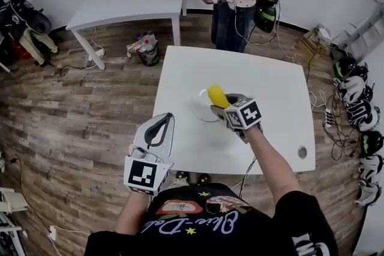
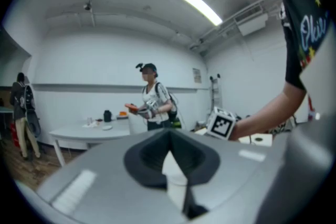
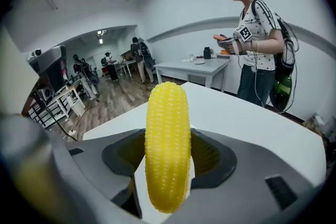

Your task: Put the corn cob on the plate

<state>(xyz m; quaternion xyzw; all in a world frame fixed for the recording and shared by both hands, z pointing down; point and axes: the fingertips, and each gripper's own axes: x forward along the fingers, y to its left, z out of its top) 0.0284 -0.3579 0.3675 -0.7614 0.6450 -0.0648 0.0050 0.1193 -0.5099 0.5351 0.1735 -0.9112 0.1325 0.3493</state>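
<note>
Gripping one corn cob [image 3: 168, 144], right gripper [image 1: 219, 106] hovers over one plate [image 1: 200, 110].

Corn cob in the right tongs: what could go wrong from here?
The corn cob is round and much of it sticks out past the right tongs, so it may swivel or slip. Dropped rather than laid down, it could roll off the plate, whose white rim barely shows against the white table.

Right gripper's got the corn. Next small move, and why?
Probably lower the right gripper straight down. Its jaws are clamped on the corn, which in the head view lies over the plate but looks held above it, tip tilted up. Height is hard to judge from here, so ease down before opening.
</note>
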